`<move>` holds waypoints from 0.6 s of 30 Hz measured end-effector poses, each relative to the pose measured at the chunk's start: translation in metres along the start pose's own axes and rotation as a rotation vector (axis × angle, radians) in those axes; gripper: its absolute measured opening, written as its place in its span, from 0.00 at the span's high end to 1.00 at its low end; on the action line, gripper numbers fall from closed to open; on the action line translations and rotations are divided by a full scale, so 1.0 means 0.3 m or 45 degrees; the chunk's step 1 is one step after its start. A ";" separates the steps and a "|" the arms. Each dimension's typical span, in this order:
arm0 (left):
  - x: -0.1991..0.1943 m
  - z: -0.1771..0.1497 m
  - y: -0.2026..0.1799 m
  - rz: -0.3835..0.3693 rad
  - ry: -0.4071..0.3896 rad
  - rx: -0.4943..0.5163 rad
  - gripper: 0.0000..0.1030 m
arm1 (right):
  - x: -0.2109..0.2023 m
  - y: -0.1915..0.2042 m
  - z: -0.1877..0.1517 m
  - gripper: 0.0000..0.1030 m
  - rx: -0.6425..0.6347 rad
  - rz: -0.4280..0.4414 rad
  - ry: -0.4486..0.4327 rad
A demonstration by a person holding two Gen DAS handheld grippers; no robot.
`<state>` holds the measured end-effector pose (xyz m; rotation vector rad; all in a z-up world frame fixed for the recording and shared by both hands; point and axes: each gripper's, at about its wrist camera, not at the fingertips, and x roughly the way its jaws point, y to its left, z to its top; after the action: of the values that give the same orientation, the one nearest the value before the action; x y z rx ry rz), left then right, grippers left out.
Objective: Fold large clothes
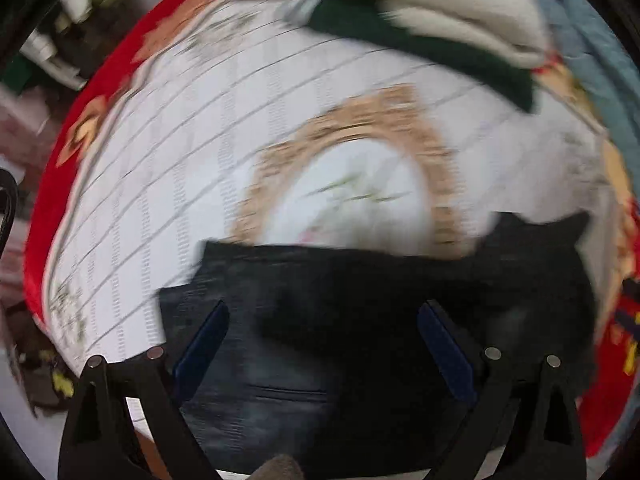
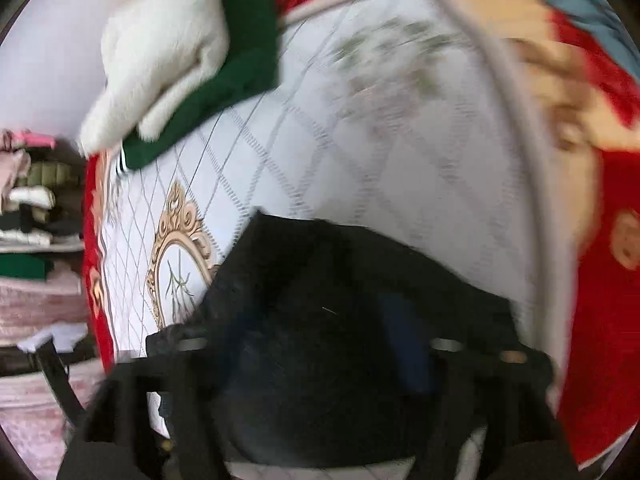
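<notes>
Black garment (image 1: pixel 360 300), partly folded, on bedspread (image 1: pixel 160 200)

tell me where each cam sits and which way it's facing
Left wrist: sits on the left gripper, looking down along its open blue-padded fingers at the black garment on the quilted bed cover.
Right wrist: sits on the right gripper, looking across the same garment; its blurred fingers show, state unclear.
Shared: black garment, gold oval frame, green and white folded clothes.

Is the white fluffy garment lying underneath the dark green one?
No, the white garment lies on top of the dark green garment, whose edge sticks out from under it on the patterned bedspread.
</notes>
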<state>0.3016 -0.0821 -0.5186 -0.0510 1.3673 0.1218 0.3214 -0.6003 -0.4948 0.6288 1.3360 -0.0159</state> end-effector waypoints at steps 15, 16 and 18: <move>0.245 0.031 -0.128 -0.019 0.146 0.132 0.00 | 0.214 -0.469 -0.285 0.18 0.498 0.420 0.151; 0.227 0.028 -0.124 -0.015 0.144 0.124 0.00 | 0.233 -0.472 -0.288 0.17 0.519 0.453 0.128; 0.175 0.012 -0.111 -0.027 0.131 0.104 0.00 | 0.252 -0.482 -0.275 0.17 0.592 0.570 0.049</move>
<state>0.3195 -0.1119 -0.5705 -0.0033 1.4725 0.0455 0.2149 -0.6598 -0.6311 1.3189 1.2082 0.0508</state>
